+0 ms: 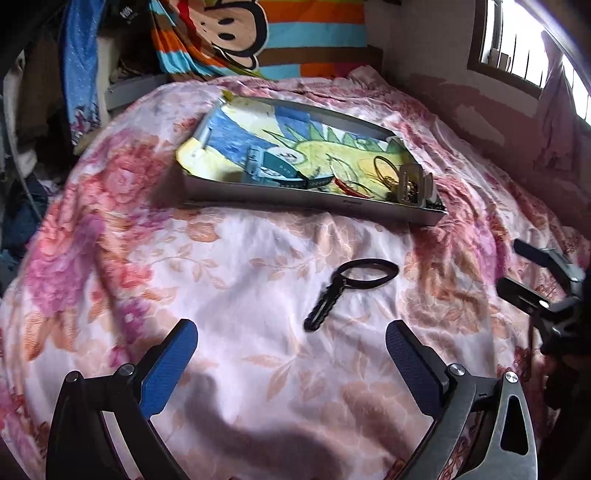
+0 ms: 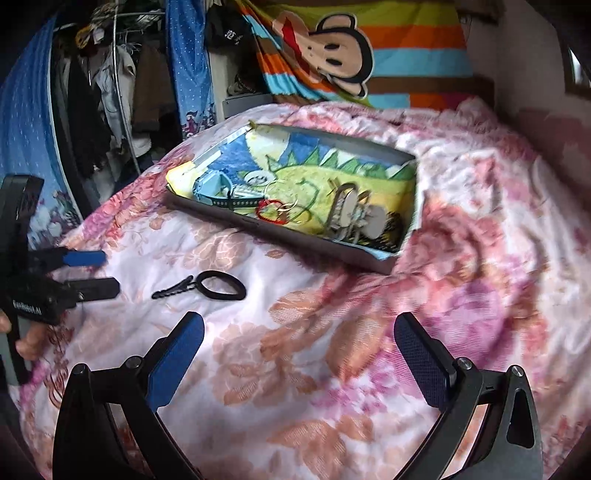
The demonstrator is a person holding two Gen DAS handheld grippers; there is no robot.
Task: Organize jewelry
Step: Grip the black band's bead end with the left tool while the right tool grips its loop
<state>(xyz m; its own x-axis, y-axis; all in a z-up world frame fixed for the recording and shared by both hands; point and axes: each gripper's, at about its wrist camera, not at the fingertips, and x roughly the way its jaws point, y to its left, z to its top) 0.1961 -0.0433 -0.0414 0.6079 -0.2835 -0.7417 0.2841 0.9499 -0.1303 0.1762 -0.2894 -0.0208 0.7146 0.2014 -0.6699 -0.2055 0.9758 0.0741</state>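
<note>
A black loop with a braided tail (image 1: 325, 304) (image 2: 171, 287) lies flat on the floral bedspread. My left gripper (image 1: 290, 332) (image 2: 99, 273) is open and empty, its blue-padded fingers just short of the loop's tail. My right gripper (image 2: 299, 323) (image 1: 517, 269) is also open and empty, hovering over the bedspread to the right of the loop. Behind the loop sits a shallow grey tray (image 1: 314, 201) (image 2: 295, 242) lined with a dinosaur drawing. It holds a teal watch (image 1: 273, 170) (image 2: 221, 192), a red bracelet (image 1: 349, 186) (image 2: 271, 214), thin hoops and a beige hair clip (image 1: 412, 184) (image 2: 351, 214).
The pink floral bedspread (image 1: 258, 258) covers the whole bed. A striped monkey-print blanket (image 1: 295, 33) hangs behind it. Hanging clothes and a blue curtain (image 2: 188, 74) stand at the left. A window (image 1: 517, 44) is at the right. A hand (image 2: 29, 343) grips the left tool.
</note>
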